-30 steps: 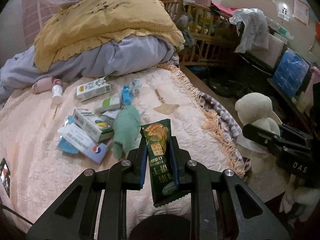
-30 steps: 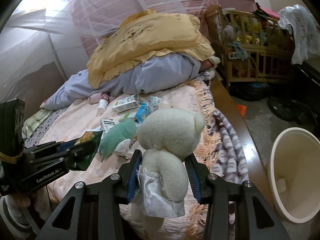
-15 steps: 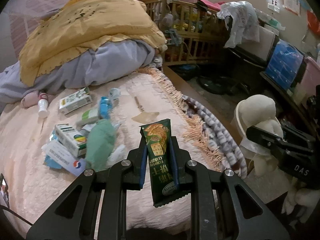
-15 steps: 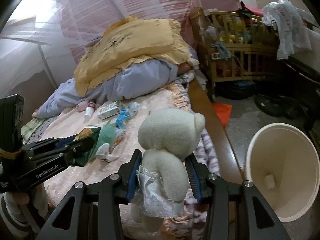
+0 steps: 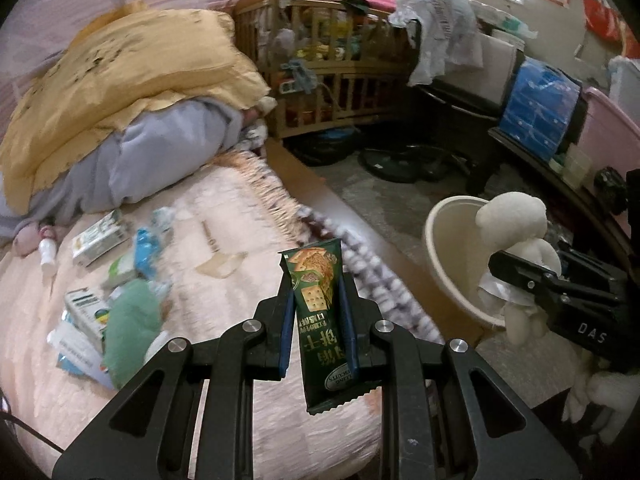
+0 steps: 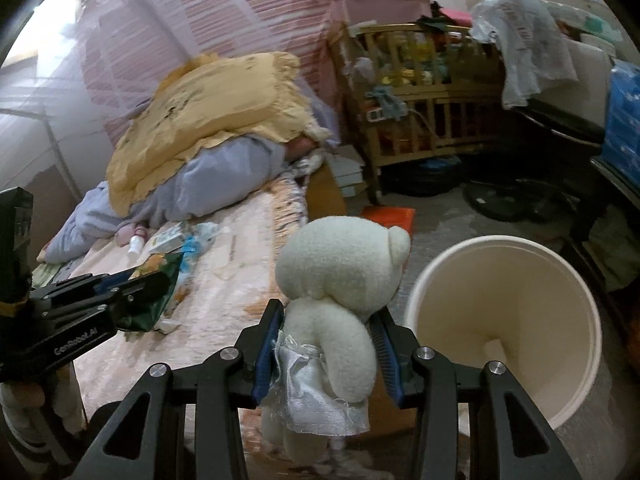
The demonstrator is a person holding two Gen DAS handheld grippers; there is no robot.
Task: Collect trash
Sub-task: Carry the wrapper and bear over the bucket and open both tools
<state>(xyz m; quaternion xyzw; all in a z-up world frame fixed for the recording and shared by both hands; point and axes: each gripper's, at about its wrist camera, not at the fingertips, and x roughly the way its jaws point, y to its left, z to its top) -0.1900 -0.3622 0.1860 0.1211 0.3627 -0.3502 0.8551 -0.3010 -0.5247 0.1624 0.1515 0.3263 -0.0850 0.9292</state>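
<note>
My left gripper [image 5: 316, 312] is shut on a dark green cracker packet [image 5: 318, 320] and holds it over the bed's right edge. My right gripper [image 6: 326, 336] is shut on a white plush bear [image 6: 340, 284] in a silvery skirt, held just left of a cream waste bin [image 6: 560, 380] on the floor. The bin [image 5: 444, 264] and the bear [image 5: 512, 232] also show at the right of the left wrist view. Several boxes and wrappers [image 5: 96, 240] and a green plush toy [image 5: 130, 320] lie on the pink bedspread [image 5: 224, 208].
A yellow quilt over a grey one [image 5: 120, 92] is piled at the head of the bed. A wooden crib [image 5: 332, 80] full of things stands behind. A fan base and cables [image 5: 400, 160] lie on the floor. A blue drawer unit [image 5: 536, 100] stands at the right.
Both grippers have swung right, away from the bed and toward the bin, still holding the packet and the bear. The bin now shows in the left wrist view.
</note>
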